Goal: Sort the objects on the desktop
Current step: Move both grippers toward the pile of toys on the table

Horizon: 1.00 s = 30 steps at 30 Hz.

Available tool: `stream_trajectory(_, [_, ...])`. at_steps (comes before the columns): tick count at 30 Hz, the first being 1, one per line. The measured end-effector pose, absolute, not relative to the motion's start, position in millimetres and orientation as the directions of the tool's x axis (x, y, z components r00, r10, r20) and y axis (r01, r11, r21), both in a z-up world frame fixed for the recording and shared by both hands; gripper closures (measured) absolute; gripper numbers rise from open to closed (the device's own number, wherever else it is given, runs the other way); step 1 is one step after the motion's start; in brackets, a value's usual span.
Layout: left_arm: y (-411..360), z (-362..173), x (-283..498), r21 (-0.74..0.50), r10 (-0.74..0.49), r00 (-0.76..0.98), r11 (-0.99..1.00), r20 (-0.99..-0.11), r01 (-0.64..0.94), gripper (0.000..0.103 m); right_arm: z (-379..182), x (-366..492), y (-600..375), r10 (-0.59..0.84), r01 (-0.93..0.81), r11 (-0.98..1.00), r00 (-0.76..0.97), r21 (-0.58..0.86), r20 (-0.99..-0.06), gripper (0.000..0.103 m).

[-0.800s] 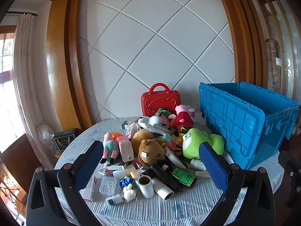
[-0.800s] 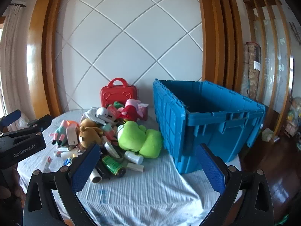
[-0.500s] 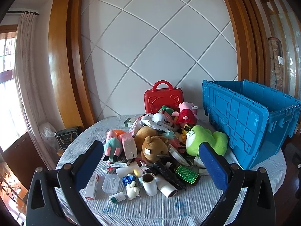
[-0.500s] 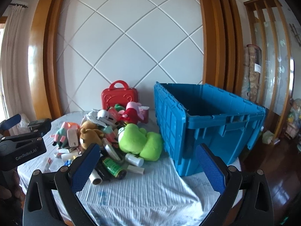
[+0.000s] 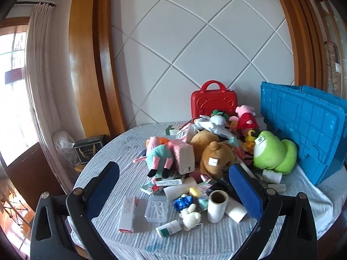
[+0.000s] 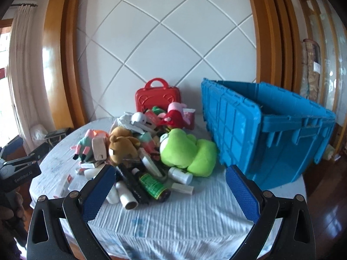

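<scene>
A heap of toys, boxes and bottles lies on a round table with a pale striped cloth (image 5: 121,151). A green frog plush (image 5: 274,151) (image 6: 186,151), a brown bear plush (image 5: 216,156) (image 6: 122,146) and a red toy case (image 5: 213,101) (image 6: 157,99) are in it. A large open blue crate (image 5: 308,125) (image 6: 260,130) stands at the right. My left gripper (image 5: 173,173) is open and empty above the table's near edge, over a film roll (image 5: 216,208) and a clear box (image 5: 157,209). My right gripper (image 6: 170,173) is open and empty, near a green-labelled dark bottle (image 6: 154,186).
A dark box (image 5: 89,149) and a plastic bag sit beyond the table at the left. A curtain and window are at the far left. The padded wall is behind the table. The left gripper shows at the left edge of the right wrist view (image 6: 19,166).
Both grippers have moved closer to the table and turned a little left. The heap now looks larger in both views. Both stay open and empty.
</scene>
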<state>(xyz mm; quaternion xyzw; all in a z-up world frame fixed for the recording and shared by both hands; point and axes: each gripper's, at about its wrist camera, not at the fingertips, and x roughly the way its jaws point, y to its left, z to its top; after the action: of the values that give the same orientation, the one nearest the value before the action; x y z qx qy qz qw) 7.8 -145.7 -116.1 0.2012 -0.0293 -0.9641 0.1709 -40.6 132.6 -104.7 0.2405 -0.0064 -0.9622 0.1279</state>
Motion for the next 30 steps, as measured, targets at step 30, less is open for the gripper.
stream_trajectory(30, [-153.1,-182.3,-204.8,0.165,-0.139,-0.826,-0.985,-0.546,0.057,0.000,-164.0,-237.3,79.3,-0.150,0.209,-0.977,-0.803,-0.036,-0.577,0.000])
